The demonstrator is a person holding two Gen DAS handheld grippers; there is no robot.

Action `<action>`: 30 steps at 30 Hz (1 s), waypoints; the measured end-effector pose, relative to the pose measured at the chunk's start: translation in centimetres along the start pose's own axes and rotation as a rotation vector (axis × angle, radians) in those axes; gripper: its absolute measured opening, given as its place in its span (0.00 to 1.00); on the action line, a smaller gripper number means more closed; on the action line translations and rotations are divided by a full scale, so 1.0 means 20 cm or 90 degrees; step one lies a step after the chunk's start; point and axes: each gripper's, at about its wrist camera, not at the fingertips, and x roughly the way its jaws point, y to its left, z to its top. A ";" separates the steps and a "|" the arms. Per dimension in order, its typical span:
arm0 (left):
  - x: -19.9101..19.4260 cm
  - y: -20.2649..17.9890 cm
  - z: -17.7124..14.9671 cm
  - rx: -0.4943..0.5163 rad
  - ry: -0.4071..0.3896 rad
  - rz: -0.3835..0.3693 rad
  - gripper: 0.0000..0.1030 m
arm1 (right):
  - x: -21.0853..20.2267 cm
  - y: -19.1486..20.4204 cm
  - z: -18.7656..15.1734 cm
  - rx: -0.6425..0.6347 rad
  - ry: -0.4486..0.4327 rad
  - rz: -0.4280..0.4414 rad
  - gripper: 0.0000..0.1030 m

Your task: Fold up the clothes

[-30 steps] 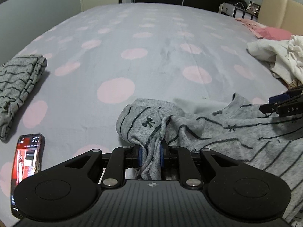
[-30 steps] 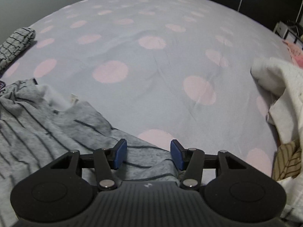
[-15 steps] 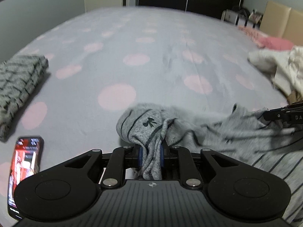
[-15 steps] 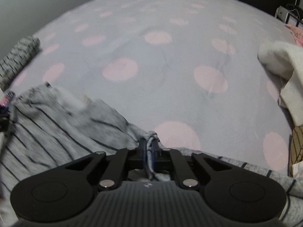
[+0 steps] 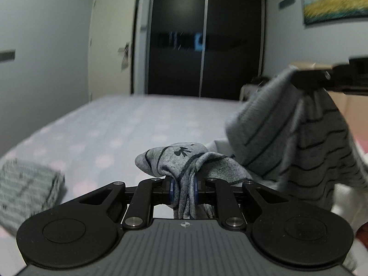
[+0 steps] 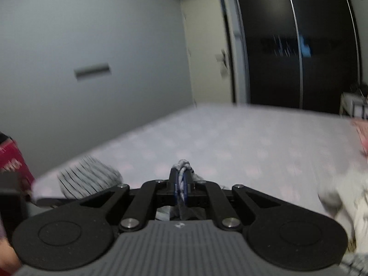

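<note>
The left gripper (image 5: 183, 189) is clamped on a bunched fold of the grey striped garment (image 5: 299, 142), its blue pads pressed tight against the cloth; a small dark bow-shaped mark sits on the bulge of fabric just above the jaws. The right gripper (image 6: 181, 187) has its 2 fingers nearly together, pinching a thin knot of the same grey knit. In the left wrist view the garment hangs off the bed (image 5: 128, 124) — stretched up from the left gripper to the right gripper at the upper right edge, and draping down from there. A folded striped garment (image 5: 25, 191) lies on the pink-dotted sheet at the left. White clothes (image 6: 342, 200) are blurred at the right. A red object (image 6: 10, 161) at the left edge carries white lettering, too blurred to read.
</note>
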 end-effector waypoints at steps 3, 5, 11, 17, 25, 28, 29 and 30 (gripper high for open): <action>-0.11 -0.04 0.15 0.023 -0.046 -0.028 0.12 | -0.15 0.12 0.13 -0.004 -0.074 0.021 0.05; -0.18 -0.06 0.26 0.048 -0.081 -0.042 0.12 | -0.24 0.18 0.22 -0.006 -0.111 0.032 0.05; -0.39 -0.08 0.58 0.116 -0.199 -0.047 0.12 | -0.53 0.32 0.53 -0.062 -0.226 0.048 0.05; -0.37 -0.09 0.67 0.114 -0.190 -0.087 0.12 | -0.71 0.28 0.69 -0.061 -0.284 0.003 0.05; -0.04 -0.10 0.34 0.138 -0.043 -0.099 0.12 | -0.62 -0.12 0.32 0.043 -0.181 -0.142 0.05; 0.11 -0.09 0.19 0.148 0.034 -0.095 0.12 | -0.56 -0.31 0.07 0.095 -0.117 -0.206 0.05; 0.16 -0.08 0.14 0.152 0.061 -0.093 0.12 | -0.53 -0.37 -0.01 0.115 -0.092 -0.218 0.05; 0.21 -0.07 0.09 0.156 0.087 -0.092 0.12 | -0.50 -0.42 -0.09 0.135 -0.066 -0.230 0.05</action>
